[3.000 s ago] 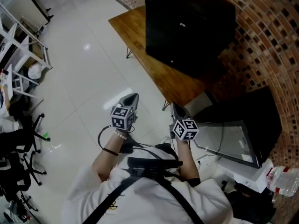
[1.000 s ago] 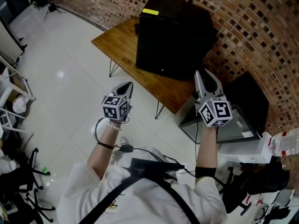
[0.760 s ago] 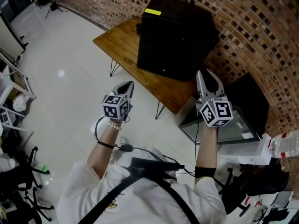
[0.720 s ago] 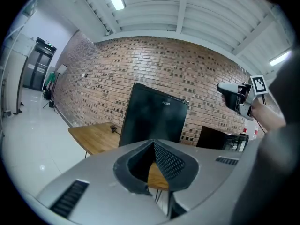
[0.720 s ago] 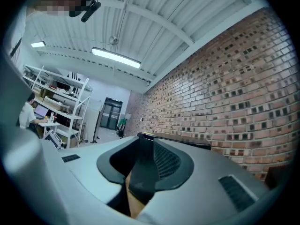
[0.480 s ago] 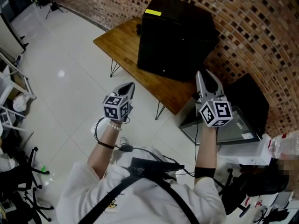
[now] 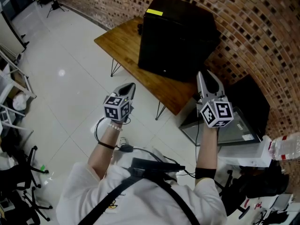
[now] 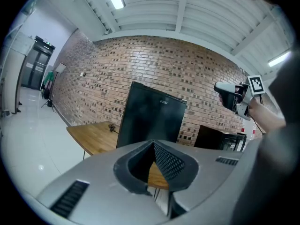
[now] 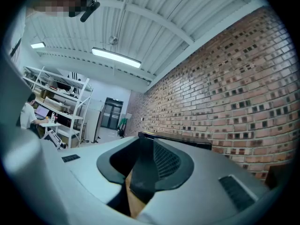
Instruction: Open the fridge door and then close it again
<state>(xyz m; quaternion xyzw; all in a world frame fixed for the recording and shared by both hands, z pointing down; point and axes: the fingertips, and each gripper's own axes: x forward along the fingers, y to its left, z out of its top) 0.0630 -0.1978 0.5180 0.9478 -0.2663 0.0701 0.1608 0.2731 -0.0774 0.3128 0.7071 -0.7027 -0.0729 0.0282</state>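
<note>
The black fridge (image 7: 180, 32) stands on a wooden table (image 7: 117, 41) against the brick wall, door closed, logo facing me (image 8: 150, 116). My right gripper (image 7: 205, 73) is held level beside the fridge's near right corner. Its jaws stand partly apart with nothing gripped. Through the gap I see a dark strip of the fridge (image 9: 142, 172) and some table wood. From the left gripper view the right gripper (image 8: 218, 87) hangs clear of the fridge, with brick wall between them. My left gripper (image 7: 129, 86) hovers over the floor left of the table, shut and empty (image 8: 153, 146).
A lower black cabinet (image 7: 248, 102) with a glass door (image 7: 225, 130) stands right of the table, under my right arm. A plastic bottle (image 7: 283, 146) lies at the far right. White shelving (image 7: 9, 93) and an office chair (image 7: 18, 182) line the left edge. The floor is white tile.
Since three seconds ago my right gripper has come up and forward to the fridge's corner, and my view has shifted. Over the last second nothing has moved.
</note>
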